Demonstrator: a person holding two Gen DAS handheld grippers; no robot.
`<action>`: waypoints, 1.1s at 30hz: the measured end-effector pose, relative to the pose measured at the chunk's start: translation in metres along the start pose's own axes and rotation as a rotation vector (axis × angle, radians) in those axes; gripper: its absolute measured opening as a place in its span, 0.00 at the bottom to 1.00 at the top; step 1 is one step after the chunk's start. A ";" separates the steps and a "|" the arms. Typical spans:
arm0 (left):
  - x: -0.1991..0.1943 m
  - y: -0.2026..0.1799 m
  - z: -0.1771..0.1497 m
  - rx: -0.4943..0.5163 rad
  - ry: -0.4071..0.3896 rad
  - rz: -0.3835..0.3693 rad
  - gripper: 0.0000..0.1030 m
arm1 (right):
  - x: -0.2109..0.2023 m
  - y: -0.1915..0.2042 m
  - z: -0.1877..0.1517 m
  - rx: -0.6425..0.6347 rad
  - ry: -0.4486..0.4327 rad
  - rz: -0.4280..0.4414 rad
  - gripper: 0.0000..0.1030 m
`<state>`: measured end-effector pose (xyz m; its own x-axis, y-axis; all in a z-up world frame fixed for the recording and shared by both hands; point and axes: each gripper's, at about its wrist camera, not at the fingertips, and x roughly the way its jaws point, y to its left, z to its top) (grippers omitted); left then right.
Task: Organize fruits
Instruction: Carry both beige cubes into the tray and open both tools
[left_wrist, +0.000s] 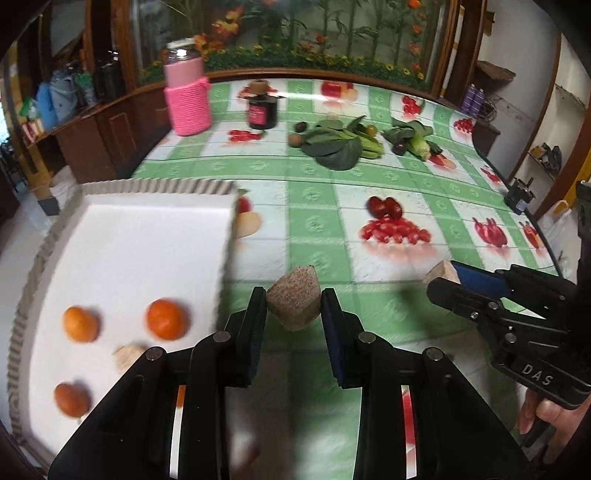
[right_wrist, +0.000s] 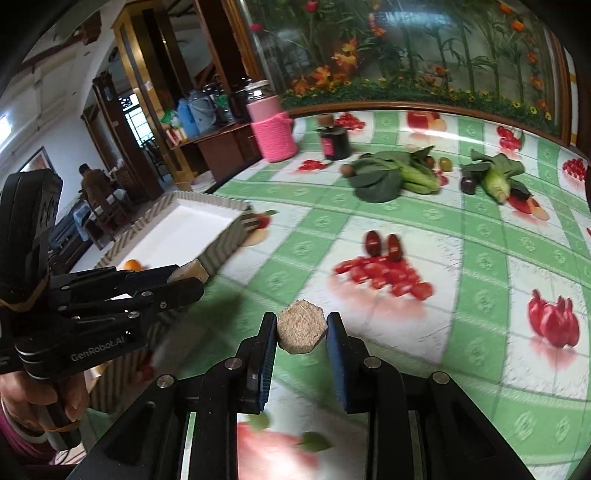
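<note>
Clearly both hands are carrying at once: the left gripper (left_wrist: 293, 308) is clamped on a tan, grainy, faceted block (left_wrist: 294, 302), pinched by its flat sides between the black pads, and the right gripper (right_wrist: 302, 332) is closed the same way on a second, hexagon-faced block of the same rough beige stuff (right_wrist: 302, 331). What these lumps are I cannot say for certain; they look like pressed-fibre stand-ins. Each is held clear of the green-and-white checked tablecloth printed with fruit (left_wrist: 314, 206), probably so it can pass over the ribbed wall of the white rectangular tray with corrugated sides (left_wrist: 155, 184) rather than knock it. That tray lies just left of the left gripper and already holds three small orange fruits (left_wrist: 166, 319) and one more pale lump (left_wrist: 127, 356), so it seems to be the collecting place, and the two held pieces are likely bound for it. Two dark red dates (left_wrist: 384, 206) lie loose in mid-table, and farther back leafy greens (left_wrist: 340, 146), a corn cob (left_wrist: 419, 144) and a few small round fruits sit near a pink knitted-sleeve jar (left_wrist: 186, 94), apparently unsorted.
</note>
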<state>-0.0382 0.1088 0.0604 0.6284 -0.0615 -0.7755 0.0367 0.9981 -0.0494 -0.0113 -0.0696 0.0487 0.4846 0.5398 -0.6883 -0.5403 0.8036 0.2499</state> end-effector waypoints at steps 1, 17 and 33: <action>-0.004 0.005 -0.004 -0.006 -0.005 0.007 0.28 | 0.000 0.004 -0.001 0.000 0.001 0.006 0.26; -0.048 0.082 -0.048 -0.090 -0.096 0.161 0.28 | 0.020 0.099 -0.002 -0.107 0.023 0.101 0.26; -0.063 0.138 -0.066 -0.173 -0.117 0.232 0.28 | 0.045 0.157 0.005 -0.203 0.058 0.154 0.26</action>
<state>-0.1238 0.2504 0.0614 0.6900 0.1791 -0.7013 -0.2451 0.9695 0.0064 -0.0712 0.0823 0.0607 0.3489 0.6324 -0.6916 -0.7345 0.6429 0.2174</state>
